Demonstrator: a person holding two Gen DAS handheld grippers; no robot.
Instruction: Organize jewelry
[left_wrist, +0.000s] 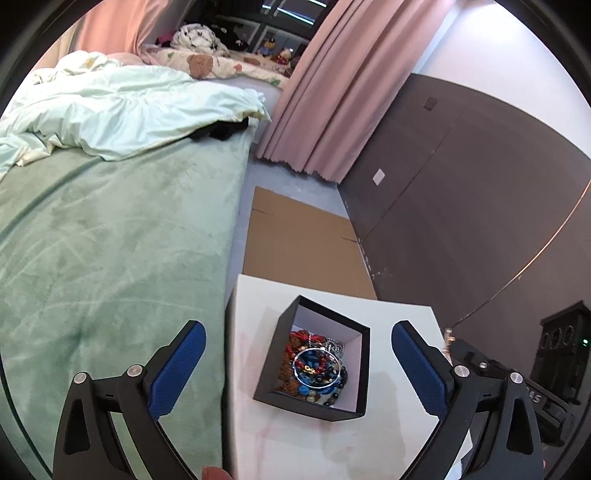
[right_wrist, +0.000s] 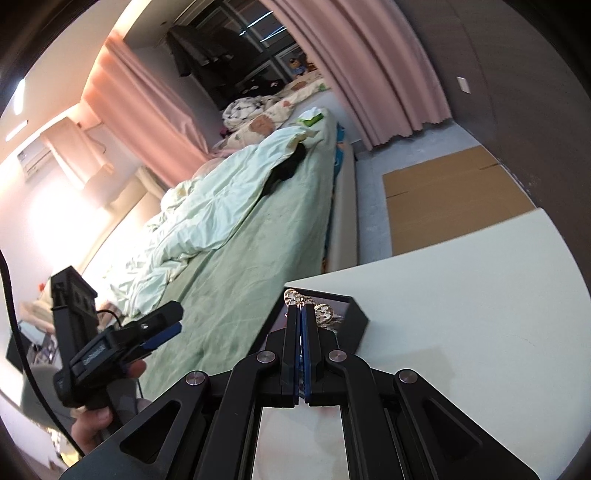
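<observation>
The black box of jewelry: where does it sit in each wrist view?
Left wrist: black box low centre on the white table, open, beads inside, between the open left tool's fingers.
Right wrist: low centre at the table's near corner, mostly hidden behind the right tool, shut on a gold earring.
Shared landmark: the cardboard on the floor.

No legible text or labels anywhere.

You stood in a home bedroom: an unmade bed (left_wrist: 110, 221) with rumpled duvet (left_wrist: 129, 107), pink curtains (left_wrist: 325, 92), and stuffed toys (left_wrist: 269, 48) behind.
</observation>
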